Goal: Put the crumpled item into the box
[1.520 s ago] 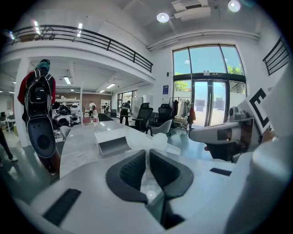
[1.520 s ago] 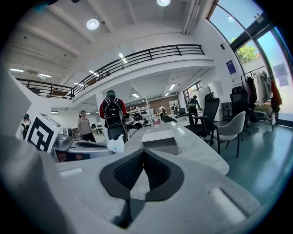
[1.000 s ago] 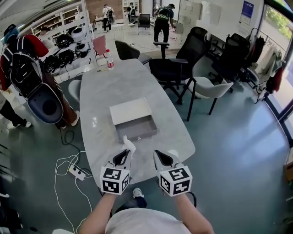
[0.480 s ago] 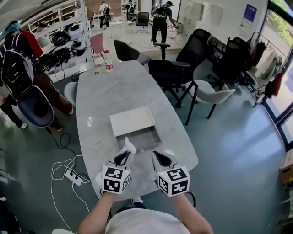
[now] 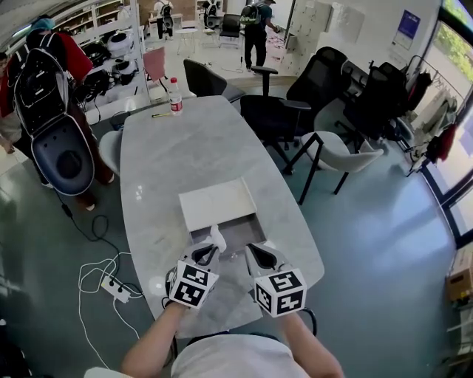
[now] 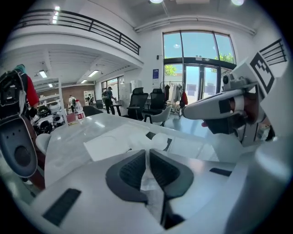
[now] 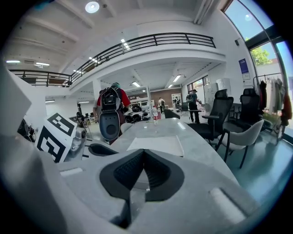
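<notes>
Nearest to us, our left gripper [image 5: 209, 253] had its jaws pressed together on the crumpled item [image 5: 216, 238], a white papery wad; in the left gripper view a thin fold of it [image 6: 148, 179] ran down between the dark ribbed pads [image 6: 132, 170], and the rest bulged out past the tips. Our right gripper [image 5: 256, 253] sat just beside it, jaws closed against each other with nothing between them [image 7: 143, 157]; each gripper carried a cube of black-and-white square markers, patterns only, no words.

From the head view the wad hung over the near left part of the box [image 5: 238, 230], clear of the right gripper; we could not tell whether it touched the rim. The box was a shallow grey tray lying open on the marble-look table [image 5: 185, 148]; we saw only its grey floor where the wad and grippers did not cover it; a flat white panel [image 5: 216, 201] lay against its far side, and from the right gripper view that panel [image 7: 158, 144] showed as a pale sheet on the tabletop.

At the far end of the table stood a clear bottle [image 5: 175, 96] with a red label, its print too small for us to read; a blue poster [image 5: 408, 22] on the far wall was likewise unreadable. Dark office chairs [image 5: 273, 114] stood along the table's right side; a white power strip [image 5: 118, 284] lay on the floor at left; beyond it a person with a backpack [image 5: 44, 74] stood by the shelves.
</notes>
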`<state>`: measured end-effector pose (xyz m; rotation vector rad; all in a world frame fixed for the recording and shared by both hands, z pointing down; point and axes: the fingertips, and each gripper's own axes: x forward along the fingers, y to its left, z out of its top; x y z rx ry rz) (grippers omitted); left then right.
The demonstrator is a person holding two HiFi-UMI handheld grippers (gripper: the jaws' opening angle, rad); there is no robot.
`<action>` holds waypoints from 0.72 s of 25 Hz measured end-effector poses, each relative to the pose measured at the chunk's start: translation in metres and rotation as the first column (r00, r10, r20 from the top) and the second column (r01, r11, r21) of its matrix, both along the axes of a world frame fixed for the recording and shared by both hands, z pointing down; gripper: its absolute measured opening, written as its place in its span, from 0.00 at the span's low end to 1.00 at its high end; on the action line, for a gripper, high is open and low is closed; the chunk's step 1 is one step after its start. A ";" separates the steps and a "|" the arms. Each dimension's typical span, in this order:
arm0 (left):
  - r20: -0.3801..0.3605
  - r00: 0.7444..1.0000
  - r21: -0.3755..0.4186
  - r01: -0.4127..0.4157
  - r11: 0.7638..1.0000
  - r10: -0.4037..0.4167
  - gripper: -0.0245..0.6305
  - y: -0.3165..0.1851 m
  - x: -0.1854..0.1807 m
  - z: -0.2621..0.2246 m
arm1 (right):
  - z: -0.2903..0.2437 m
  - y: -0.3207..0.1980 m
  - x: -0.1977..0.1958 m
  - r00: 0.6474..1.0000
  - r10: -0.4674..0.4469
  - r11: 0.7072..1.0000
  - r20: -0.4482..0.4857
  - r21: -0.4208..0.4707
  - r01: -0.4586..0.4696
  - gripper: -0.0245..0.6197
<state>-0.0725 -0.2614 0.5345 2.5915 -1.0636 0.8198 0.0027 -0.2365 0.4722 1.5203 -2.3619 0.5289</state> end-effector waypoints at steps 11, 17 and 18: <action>0.194 0.967 -0.022 -0.165 0.986 0.166 0.08 -0.024 0.028 0.035 | 0.017 -0.022 0.010 0.999 -0.034 0.999 0.007 -0.027 0.034 0.05; 0.271 0.946 -0.066 -0.165 0.984 0.177 0.08 -0.031 0.038 0.053 | 0.024 -0.035 0.025 0.996 -0.089 0.995 0.030 -0.042 0.090 0.05; 0.282 0.943 -0.071 -0.162 0.984 0.175 0.08 -0.032 0.040 0.056 | 0.027 -0.037 0.027 0.994 -0.100 0.994 0.034 -0.045 0.101 0.05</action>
